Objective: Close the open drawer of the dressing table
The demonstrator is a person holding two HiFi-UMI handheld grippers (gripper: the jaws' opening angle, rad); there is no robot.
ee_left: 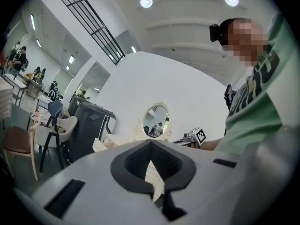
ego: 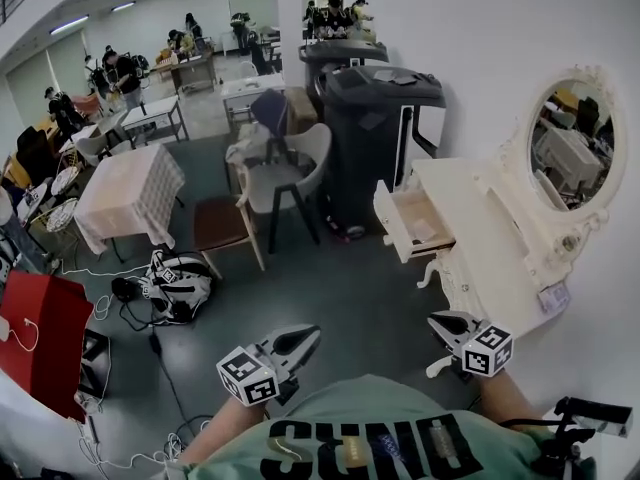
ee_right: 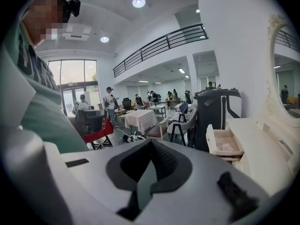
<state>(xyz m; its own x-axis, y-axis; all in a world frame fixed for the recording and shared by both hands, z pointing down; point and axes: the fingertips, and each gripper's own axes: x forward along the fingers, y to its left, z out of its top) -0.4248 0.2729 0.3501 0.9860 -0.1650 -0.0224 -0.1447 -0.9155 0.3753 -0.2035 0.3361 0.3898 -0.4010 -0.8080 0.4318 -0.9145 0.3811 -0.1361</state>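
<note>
Three cameras: one high on the head, two low on the hand-held grippers, none close to the dressing table [ego: 480, 238].
The head view looks steeply down over the person's chest, with the dressing table at its right. The left hand-held gripper [ego: 303, 340] camera faces the oval mirror [ee_left: 156, 121]. The right hand-held gripper [ego: 442, 322] camera faces the hall, with the open drawer [ee_right: 224, 146] at its right. All three views share the dressing table and the dark bin [ego: 375, 128].

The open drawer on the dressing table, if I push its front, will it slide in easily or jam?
The drawer looks shallow and seems to hold only something pale and flat, so it is probably light. A push at the middle of its front should slide it into the dressing table; an off-centre push might skew it.
</note>
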